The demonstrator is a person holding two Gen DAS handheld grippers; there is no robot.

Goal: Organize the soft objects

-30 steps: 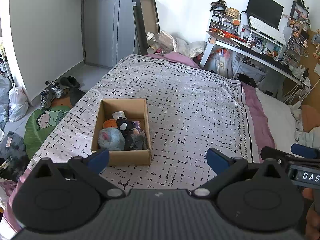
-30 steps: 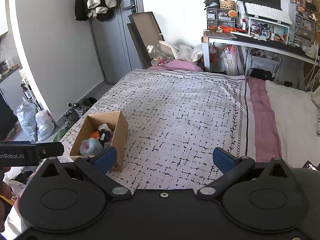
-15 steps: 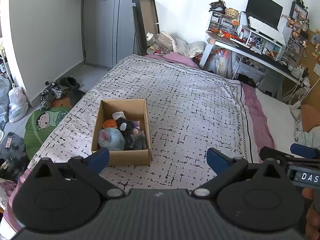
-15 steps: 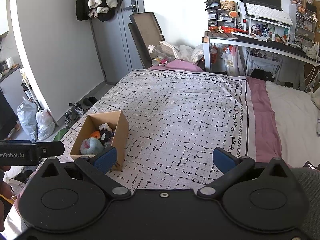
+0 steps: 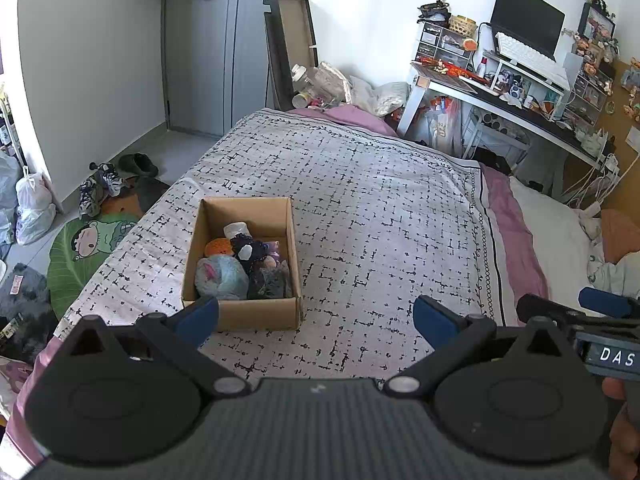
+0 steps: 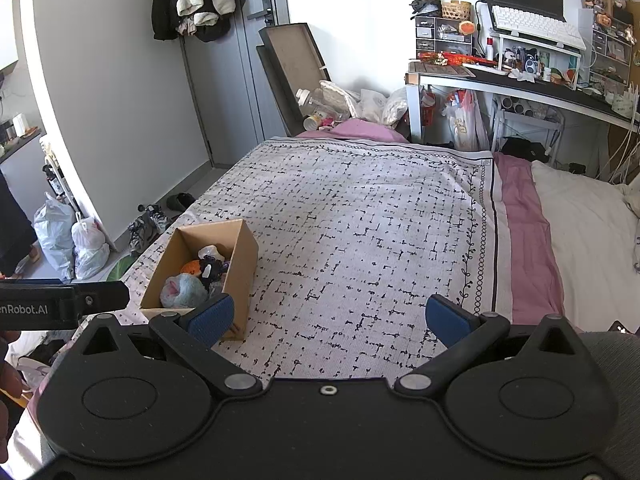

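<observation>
A brown cardboard box (image 5: 244, 312) stands on the patterned bedspread (image 5: 380, 216), left of centre. It holds several soft toys: a pale blue plush (image 5: 220, 278), an orange one (image 5: 218, 246), a black one (image 5: 250, 250) and a dark grey one (image 5: 270, 282). My left gripper (image 5: 316, 318) is open and empty, held above the bed just in front of the box. My right gripper (image 6: 330, 320) is open and empty, to the right of the box (image 6: 240, 264); the toys (image 6: 186, 286) show inside it.
A desk (image 5: 500, 96) crowded with a monitor and small items stands at the far right. A flat carton (image 5: 292, 40) leans by the door. Shoes (image 5: 100, 188) and bags (image 5: 32, 212) lie on the floor left of the bed. White pillows (image 6: 592, 232) lie at the right.
</observation>
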